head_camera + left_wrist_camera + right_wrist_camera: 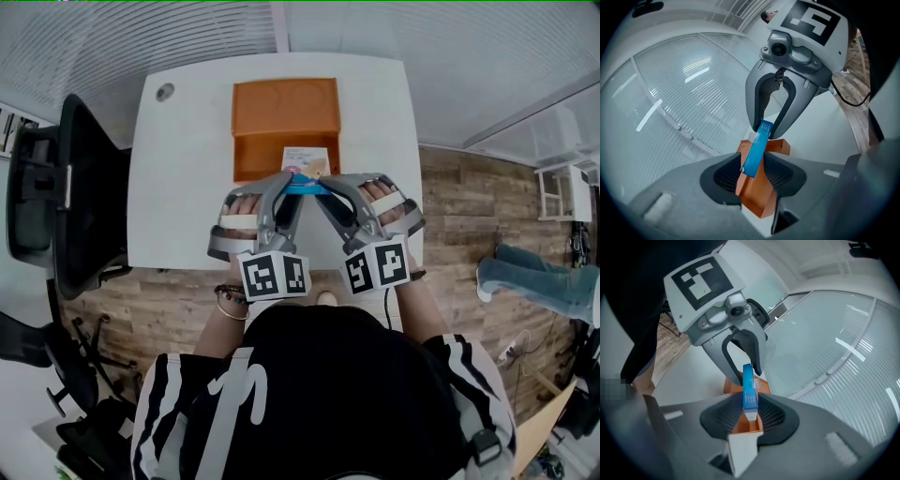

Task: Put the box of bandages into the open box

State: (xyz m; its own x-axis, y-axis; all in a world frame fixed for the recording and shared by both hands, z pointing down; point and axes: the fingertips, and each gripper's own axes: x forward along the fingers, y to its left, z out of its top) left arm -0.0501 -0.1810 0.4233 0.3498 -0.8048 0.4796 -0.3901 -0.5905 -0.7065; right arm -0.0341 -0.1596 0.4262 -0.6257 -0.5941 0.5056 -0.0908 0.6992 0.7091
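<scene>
Bandage box (307, 161) was in the air between both tongs, over the 6 o'clock side of the orange box (255, 157). The orange box sat at 12 o'clock on the white table (183, 187), lid (286, 105) flipped back toward 12, tray bare as far as could be seen. The bandage box lay roughly flat, pale face up, blue edge toward 6.

Right tongs (328, 187) sat at 5 o'clock of the bandage box, jaws clamped on one end of the blue edge. The right gripper view showed both pads snug against the bandage box (749, 390), with the orange box below it and apart.

Left tongs (289, 187) sat at 7 o'clock, jaws set wider, around the other end. The left gripper view had the bandage box (754, 150) tilted in the gap, touching the pad at 9 o'clock. Orange showed between it and the pad at 3 o'clock, so it looked unpinched there, more steadied than gripped.

Progress, as judged: pickup done, carry to the orange box nearly done. Left to do: lower it into the tray, release both tongs, pull clear. It was not yet touching the tray, going by the gripper views; the head view alone could not settle height.

Chair (84, 187) at 9 o'clock and another person's legs (534, 272) at 3 o'clock, neither involved.
</scene>
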